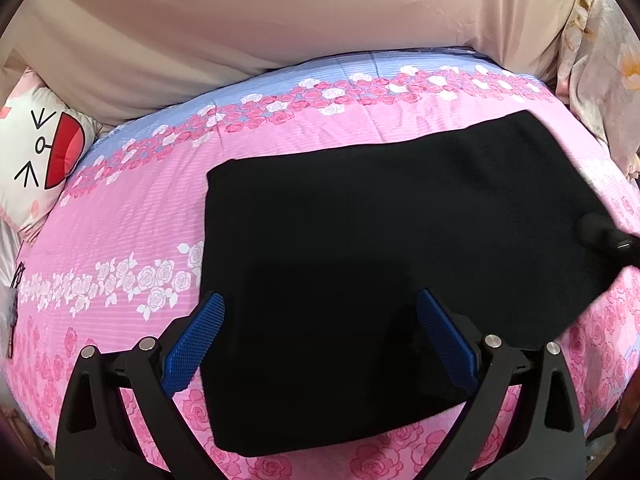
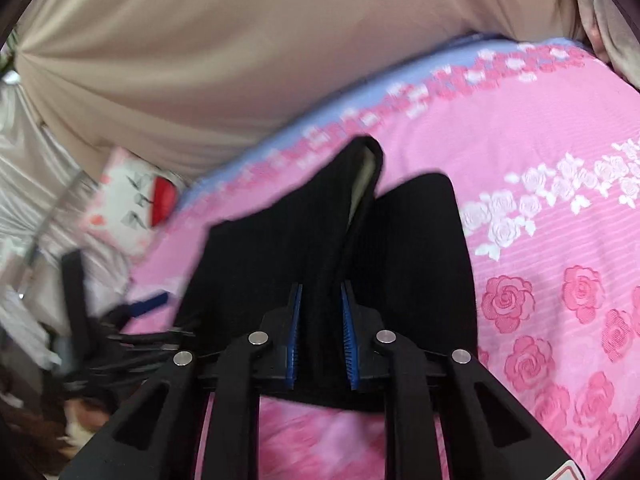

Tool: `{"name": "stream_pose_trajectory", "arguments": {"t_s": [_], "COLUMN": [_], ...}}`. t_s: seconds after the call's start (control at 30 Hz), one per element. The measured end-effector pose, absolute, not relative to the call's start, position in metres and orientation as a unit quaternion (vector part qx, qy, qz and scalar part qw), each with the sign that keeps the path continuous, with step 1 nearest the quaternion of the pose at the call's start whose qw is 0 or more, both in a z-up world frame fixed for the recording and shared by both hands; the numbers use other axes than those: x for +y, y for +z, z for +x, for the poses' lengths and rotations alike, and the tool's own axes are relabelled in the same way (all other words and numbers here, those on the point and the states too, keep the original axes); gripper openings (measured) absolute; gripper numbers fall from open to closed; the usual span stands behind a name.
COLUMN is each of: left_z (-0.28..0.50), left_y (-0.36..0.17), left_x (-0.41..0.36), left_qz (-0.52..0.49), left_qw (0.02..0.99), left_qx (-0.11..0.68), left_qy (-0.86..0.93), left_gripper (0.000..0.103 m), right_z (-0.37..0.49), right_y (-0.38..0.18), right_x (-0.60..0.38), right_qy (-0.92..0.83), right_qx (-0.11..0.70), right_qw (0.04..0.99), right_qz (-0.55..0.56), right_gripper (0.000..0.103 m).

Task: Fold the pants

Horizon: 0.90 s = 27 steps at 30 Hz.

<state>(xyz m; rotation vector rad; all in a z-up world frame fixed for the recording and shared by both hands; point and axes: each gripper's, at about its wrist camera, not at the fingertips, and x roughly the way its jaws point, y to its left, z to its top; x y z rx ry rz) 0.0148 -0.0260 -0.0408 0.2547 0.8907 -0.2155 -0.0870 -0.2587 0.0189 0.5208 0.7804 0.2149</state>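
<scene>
Right tool point(image 2: 320, 320) pinches pants point(image 2: 420, 248) edge.

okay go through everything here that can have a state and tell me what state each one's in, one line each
Black knit pants: folded into a flat rectangle on the bed, one edge lifted.
Left tongs: open, straddling the pants' near end.
Right tongs: shut on a raised fold of the pants.
Pink rose-print bedspread: spread flat under the pants.
White cartoon-face pillow: lying at the bed's edge.

Pink rose-print bedspread point(image 1: 132, 216) with blue band, beige curtain point(image 1: 240, 12) behind, cartoon-face pillow point(image 1: 36, 152) at left
</scene>
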Motion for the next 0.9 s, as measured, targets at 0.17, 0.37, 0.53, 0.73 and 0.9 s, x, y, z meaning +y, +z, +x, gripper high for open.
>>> {"name": "stream_pose_trajectory", "arguments": {"t_s": [0.17,0.37,0.53,0.73,0.9], "left_z": [0.017,0.013,0.016,0.020,0.036], "left_y": [-0.055,-0.046,-0.042,-0.019,-0.021], "left_x": [-0.028,-0.028,-0.034,-0.012,0.022], "left_qz": [0.129,0.127,0.124,0.123,0.098], "left_qw": [0.882,0.887,0.888,0.906,0.905], "left_qx": [0.439,0.430,0.429,0.396,0.412], "left_qy": [-0.109,-0.112,-0.111,-0.079,-0.037], "left_gripper": [0.095,0.096,0.096,0.096,0.096], "right_z": [-0.086,-0.097,-0.042,0.019,-0.035], "right_y": [-0.028,0.022,0.033,-0.012,0.024], "right_x": [-0.277,-0.269,-0.235,-0.280,-0.291], "right_qy": [0.071,0.041,0.057,0.065,0.030], "right_qx": [0.407,0.376,0.381,0.430,0.394], "right_qw": [0.869,0.897,0.912,0.880,0.897], "right_qz": [0.273,0.231,0.140,0.191,0.201], "right_gripper": [0.025,0.034,0.033,0.012,0.036]}}
